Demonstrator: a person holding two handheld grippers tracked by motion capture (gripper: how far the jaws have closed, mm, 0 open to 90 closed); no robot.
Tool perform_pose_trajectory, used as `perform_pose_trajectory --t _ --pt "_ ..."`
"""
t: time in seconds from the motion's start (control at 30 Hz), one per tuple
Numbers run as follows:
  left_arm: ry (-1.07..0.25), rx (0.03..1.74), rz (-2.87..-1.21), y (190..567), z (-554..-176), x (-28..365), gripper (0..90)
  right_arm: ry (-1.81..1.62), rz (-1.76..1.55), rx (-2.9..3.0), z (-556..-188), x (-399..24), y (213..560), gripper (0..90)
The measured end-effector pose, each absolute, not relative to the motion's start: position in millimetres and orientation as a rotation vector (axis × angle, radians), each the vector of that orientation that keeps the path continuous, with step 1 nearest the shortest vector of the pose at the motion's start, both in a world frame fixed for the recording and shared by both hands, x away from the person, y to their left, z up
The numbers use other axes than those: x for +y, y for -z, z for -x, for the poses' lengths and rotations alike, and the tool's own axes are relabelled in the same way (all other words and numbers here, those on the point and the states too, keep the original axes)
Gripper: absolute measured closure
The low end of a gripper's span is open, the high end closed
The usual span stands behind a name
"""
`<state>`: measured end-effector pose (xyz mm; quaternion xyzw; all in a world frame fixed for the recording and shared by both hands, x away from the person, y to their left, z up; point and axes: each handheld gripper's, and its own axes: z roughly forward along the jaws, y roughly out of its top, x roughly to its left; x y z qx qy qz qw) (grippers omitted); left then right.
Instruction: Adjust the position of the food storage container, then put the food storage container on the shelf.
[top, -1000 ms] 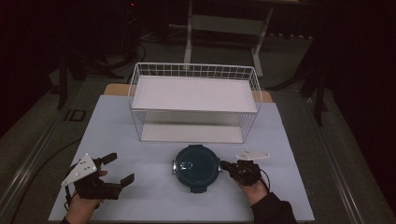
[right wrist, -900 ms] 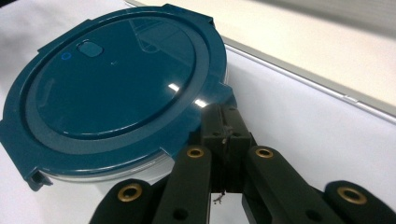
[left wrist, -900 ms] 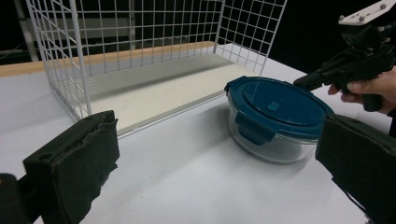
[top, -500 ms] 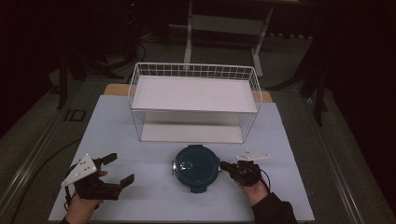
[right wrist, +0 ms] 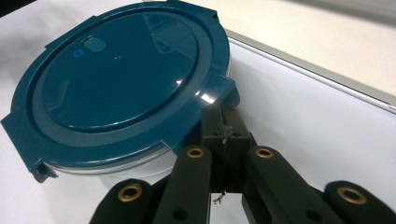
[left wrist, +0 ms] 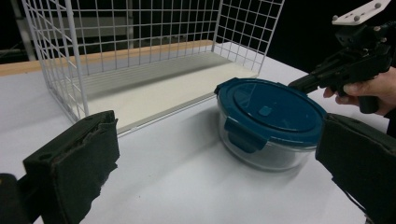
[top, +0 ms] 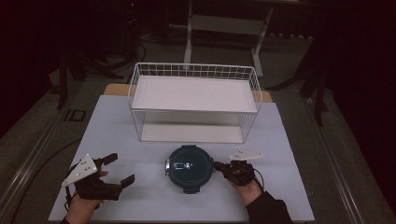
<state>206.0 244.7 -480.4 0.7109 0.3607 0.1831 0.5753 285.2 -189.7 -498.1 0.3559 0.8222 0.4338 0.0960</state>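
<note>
A round glass container with a dark teal clip-on lid (top: 188,167) stands on the white table, in front of the wire rack. My right gripper (top: 217,165) is shut, and its joined tips touch the latch tab on the lid's right side; the right gripper view shows the tips (right wrist: 225,116) just under that tab of the lid (right wrist: 121,84). My left gripper (top: 117,169) rests open at the table's front left, well apart from the container. In the left gripper view the container (left wrist: 271,112) lies ahead between the wide jaws, with the right gripper (left wrist: 301,84) at its far rim.
A white wire rack (top: 194,100) with a solid upper shelf and an open lower level stands behind the container, its mesh wall (left wrist: 140,46) close ahead on the left. The white tabletop (top: 140,140) ends near both hands. Dark floor and stands surround the table.
</note>
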Motion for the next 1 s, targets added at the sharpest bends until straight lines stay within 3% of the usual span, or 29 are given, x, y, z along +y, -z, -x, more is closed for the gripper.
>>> perform_pose_trajectory --t 0.4,0.7,0.73,0.77,1.0 --pt "-0.423 0.841 -1.671 480.5 -205.7 243.7 0.0 -1.327 -1.022 2.457 -286.0 -177.6 496.3 89.8" --pt "-0.389 0.814 -1.681 472.9 -203.6 240.1 0.0 -1.428 -0.977 2.372 -280.1 -188.4 480.2 71.3" --pt "-0.377 0.804 -1.683 469.2 -203.2 236.6 0.0 -1.454 -0.973 2.362 -279.1 -189.5 477.9 66.3" --pt "-0.368 0.798 -1.689 467.8 -203.2 234.6 0.0 -1.48 -0.968 2.337 -276.5 -190.5 473.2 54.4" --pt "-0.321 0.766 -1.735 460.0 -205.0 222.9 0.0 -1.594 -0.924 2.28 -268.4 -190.7 461.0 19.1"
